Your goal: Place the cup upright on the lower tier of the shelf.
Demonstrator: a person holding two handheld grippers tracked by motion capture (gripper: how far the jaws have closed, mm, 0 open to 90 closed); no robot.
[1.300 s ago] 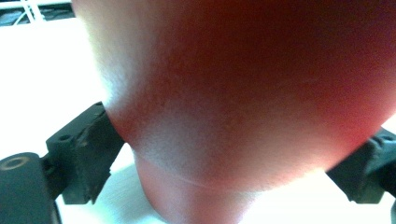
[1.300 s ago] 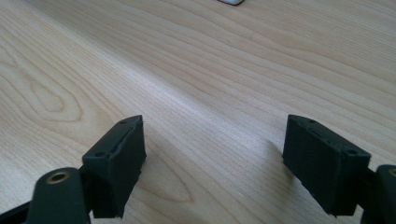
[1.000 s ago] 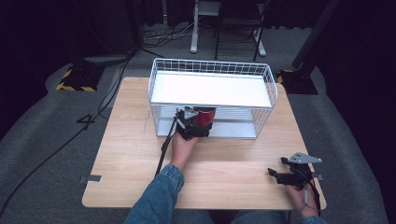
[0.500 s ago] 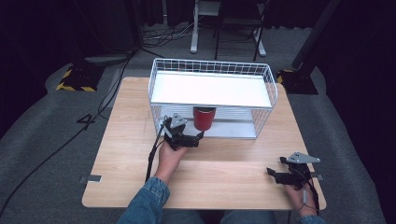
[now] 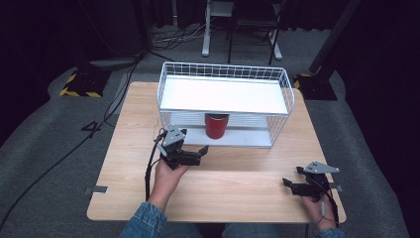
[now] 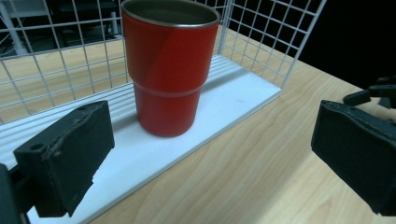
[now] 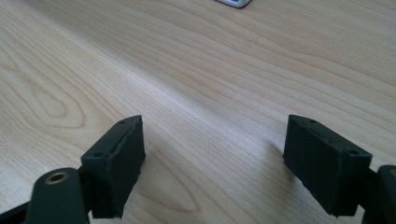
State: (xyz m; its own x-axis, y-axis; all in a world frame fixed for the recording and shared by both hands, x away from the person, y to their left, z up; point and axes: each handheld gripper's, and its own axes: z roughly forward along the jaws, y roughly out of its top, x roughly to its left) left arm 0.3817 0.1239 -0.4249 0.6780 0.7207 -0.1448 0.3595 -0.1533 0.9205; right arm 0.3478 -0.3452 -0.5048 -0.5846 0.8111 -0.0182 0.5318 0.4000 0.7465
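A red metal cup stands upright on the lower white shelf of a wire rack, near the shelf's front edge. My left gripper hovers just in front of the rack, a little left of the cup, open and apart from it. In the left gripper view the cup stands beyond the wide-open left gripper, with nothing between the pads. My right gripper rests near the table's front right corner. It is open over bare wood, as the right gripper view shows.
The rack has a white upper shelf and wire walls on the back and sides; its front is open. The wooden table lies bare around it. A cable trails from the left gripper. Chairs and cables stand on the floor beyond.
The left gripper has let go of the red cup and drawn back out of the rack toward the person. The cup stays on the lower shelf. The right gripper has not moved.
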